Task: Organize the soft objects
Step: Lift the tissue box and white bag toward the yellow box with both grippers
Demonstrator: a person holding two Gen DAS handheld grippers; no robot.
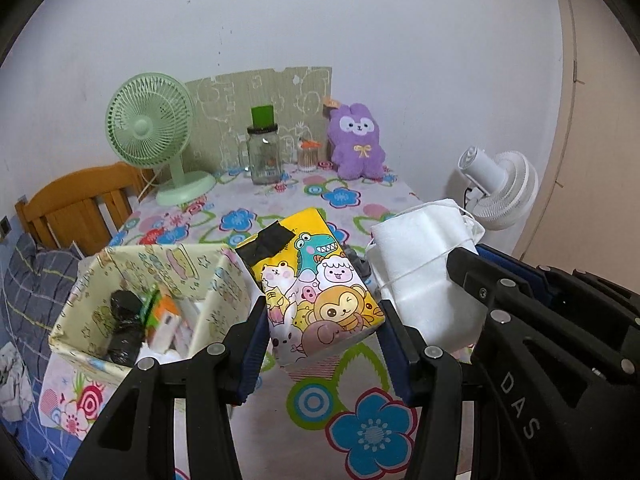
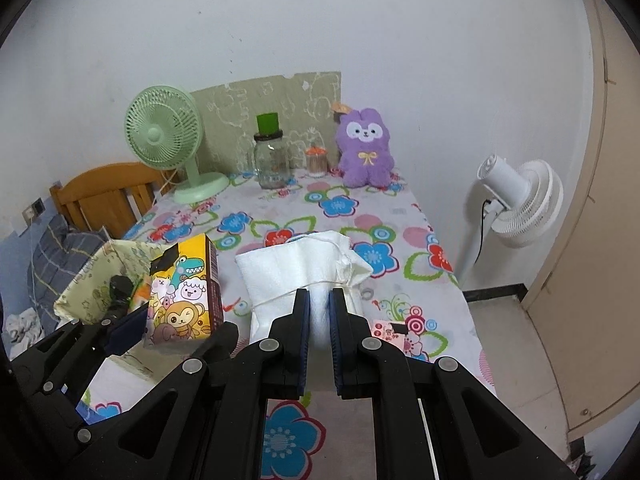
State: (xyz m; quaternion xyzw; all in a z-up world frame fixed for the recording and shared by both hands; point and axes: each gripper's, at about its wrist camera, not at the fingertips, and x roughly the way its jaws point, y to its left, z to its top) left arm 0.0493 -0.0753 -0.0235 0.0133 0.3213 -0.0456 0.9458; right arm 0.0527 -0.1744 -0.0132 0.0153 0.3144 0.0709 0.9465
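Note:
My left gripper point(image 1: 323, 324) is shut on a yellow tissue pack point(image 1: 316, 284) printed with cartoon animals, one pad on each long side, and holds it above the flowered table point(image 1: 248, 412). Just left of the pack stands an open cream fabric box point(image 1: 224, 288) with several small items inside. My right gripper point(image 2: 320, 312) is shut on the near end of a white stack of face masks point(image 2: 304, 268) tied with string, also lifted off the table. In the right wrist view the tissue pack point(image 2: 184, 292) hangs at the left beside the box point(image 2: 120, 256).
At the table's far end stand a green desk fan point(image 1: 148, 128), a glass jar point(image 1: 264, 156), a small swab jar point(image 1: 308, 156) and a purple plush bunny point(image 1: 356, 140). A wooden chair point(image 1: 76, 204) is at the left. A white floor fan point(image 2: 516, 196) and a door point(image 2: 592, 240) are at the right.

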